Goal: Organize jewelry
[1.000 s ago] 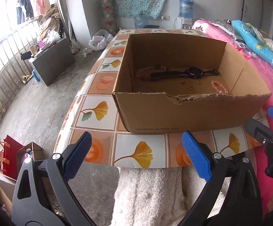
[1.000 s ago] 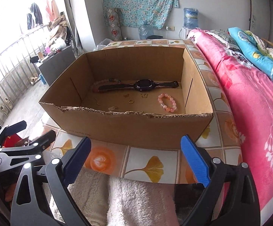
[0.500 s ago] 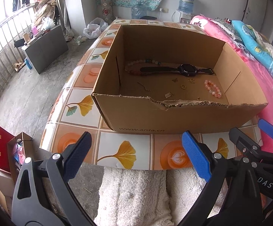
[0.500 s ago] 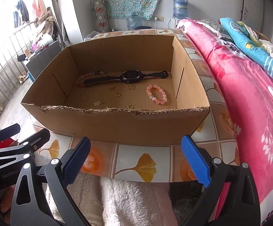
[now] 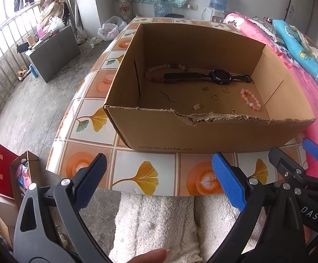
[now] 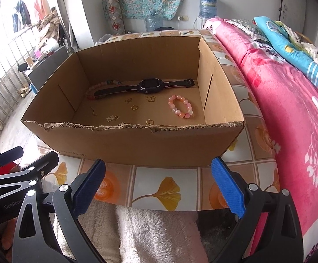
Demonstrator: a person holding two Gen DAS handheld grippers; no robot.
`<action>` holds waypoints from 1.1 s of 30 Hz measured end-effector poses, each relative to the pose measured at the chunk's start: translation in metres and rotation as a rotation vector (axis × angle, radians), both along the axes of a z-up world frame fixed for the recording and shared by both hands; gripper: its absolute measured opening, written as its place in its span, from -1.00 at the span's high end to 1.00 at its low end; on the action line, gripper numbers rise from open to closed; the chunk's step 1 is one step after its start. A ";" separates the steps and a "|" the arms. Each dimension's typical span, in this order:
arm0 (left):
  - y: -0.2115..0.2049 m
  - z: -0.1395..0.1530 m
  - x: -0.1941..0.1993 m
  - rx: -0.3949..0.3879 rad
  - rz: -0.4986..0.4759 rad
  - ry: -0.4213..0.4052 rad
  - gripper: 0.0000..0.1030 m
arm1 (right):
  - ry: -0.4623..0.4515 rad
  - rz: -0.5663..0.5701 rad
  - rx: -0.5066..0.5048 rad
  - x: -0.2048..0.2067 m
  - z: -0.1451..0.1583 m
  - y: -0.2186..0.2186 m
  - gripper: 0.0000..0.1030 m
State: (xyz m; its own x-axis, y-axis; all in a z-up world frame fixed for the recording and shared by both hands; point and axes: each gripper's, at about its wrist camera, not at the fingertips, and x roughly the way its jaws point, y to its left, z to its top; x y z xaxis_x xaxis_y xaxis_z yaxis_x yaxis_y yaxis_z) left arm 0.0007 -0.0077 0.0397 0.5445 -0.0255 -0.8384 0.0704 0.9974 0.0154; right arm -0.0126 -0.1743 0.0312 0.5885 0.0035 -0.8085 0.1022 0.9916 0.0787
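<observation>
Above the table edge, both grippers, left gripper (image 5: 159,184) and right gripper (image 6: 157,185), had risen, gaping wide and empty; jewelry lay scattered in the cardboard box (image 6: 137,140).

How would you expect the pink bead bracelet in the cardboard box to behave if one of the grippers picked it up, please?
The pink bead bracelet is a loop of round, glossy beads, so it would probably sag rather than hold its shape, and the beads may slip between the pads. It looks small and likely light. Lying flat on the floor of the cardboard box, it seems unlikely to roll.
</observation>
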 end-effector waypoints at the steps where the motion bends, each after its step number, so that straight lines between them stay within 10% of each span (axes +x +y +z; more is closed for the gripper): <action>1: 0.000 0.000 0.000 0.002 0.001 0.000 -0.80 | 0.001 -0.001 0.001 0.000 0.000 0.000 -0.83; 33: 0.000 -0.007 0.006 0.004 0.001 0.032 -0.80 | 0.033 -0.011 0.001 0.004 -0.006 0.000 -0.83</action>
